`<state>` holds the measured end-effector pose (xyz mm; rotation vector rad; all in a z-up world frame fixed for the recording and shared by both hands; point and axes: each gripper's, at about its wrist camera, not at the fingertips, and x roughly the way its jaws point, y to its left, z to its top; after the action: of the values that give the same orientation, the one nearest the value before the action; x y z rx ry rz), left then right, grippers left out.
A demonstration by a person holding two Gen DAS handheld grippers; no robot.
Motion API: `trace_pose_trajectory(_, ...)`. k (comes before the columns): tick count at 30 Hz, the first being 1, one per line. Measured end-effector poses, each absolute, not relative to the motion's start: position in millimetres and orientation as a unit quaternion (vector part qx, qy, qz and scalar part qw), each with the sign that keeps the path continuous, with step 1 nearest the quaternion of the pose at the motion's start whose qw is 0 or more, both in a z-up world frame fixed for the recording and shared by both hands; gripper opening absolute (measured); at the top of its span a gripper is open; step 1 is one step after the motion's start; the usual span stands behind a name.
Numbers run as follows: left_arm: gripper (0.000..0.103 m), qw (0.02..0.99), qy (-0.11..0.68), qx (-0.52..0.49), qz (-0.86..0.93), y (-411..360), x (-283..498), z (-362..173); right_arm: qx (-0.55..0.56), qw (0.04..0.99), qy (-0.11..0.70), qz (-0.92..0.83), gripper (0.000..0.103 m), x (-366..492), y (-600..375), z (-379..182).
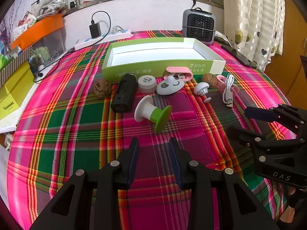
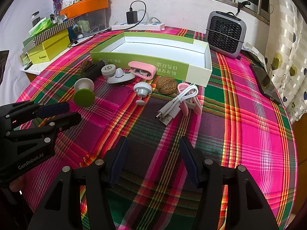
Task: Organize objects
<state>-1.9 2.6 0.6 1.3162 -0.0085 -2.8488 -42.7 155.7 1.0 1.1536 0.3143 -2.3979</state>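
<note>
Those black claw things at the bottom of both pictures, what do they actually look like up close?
Each is a black plastic tool with two long fingers. The left gripper and right gripper have dark blue ribbed pads on their inner faces, silver round rivets at the joints, and triangular cut-outs in the arms. White lettering reads "GenRobot.AI" on one body, "DAS" on the other.

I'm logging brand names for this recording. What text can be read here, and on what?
"GenRobot.AI": left gripper body.
"DAS": right gripper body.
Yellow box: brand print too blurred to read.
Green box: Chinese print, upside down, unreadable.
White round cap: print too small.
</note>
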Motion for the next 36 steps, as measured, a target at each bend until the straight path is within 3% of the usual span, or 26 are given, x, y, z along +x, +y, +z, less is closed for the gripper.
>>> trace_pose_trajectory(36, 0.031, -0.003, -0.007, 0.413, -0.911, -1.3, 2.4, -0.1, 0.419, 0.229, 0.114, -0.871, 0.057, -42.9, 155.3, 1.0)
